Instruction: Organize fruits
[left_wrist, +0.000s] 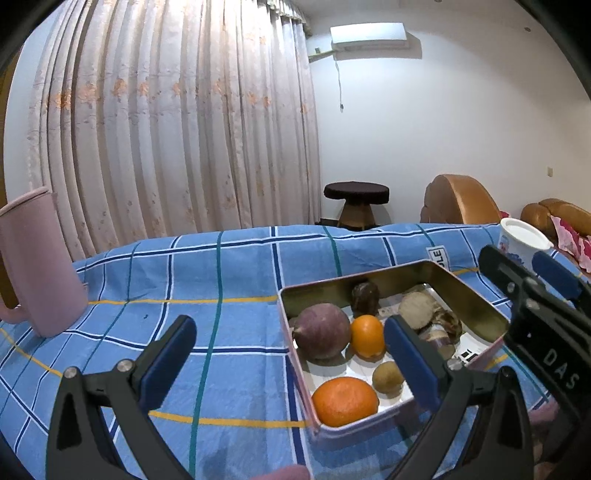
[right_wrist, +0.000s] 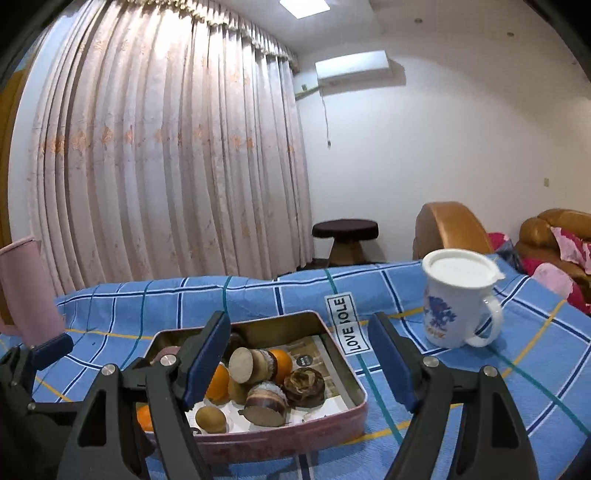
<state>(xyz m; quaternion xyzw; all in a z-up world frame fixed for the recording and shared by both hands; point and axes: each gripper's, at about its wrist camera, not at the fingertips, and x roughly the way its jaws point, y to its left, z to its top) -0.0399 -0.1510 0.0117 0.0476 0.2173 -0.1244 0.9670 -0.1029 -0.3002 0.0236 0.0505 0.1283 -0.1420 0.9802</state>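
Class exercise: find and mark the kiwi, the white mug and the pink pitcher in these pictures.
kiwi (left_wrist: 388, 377): left wrist view, middle of its brown skin.
white mug (right_wrist: 448, 312): right wrist view, on its printed side.
pink pitcher (left_wrist: 37, 266): left wrist view, middle of its body.

curtain (left_wrist: 166, 122) pleated, drawn | wall (left_wrist: 443, 129) white | air conditioner (left_wrist: 369, 37) high | stool (left_wrist: 356, 201) dark-topped | sofa (right_wrist: 554, 225) brown

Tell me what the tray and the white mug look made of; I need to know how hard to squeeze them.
The tray looks like thin metal tin: its gold inner walls mirror the fruit, and the outside is painted pink. The white mug looks like glazed ceramic, glossy with a blue print; its lid seems matte plastic, though that is less certain.
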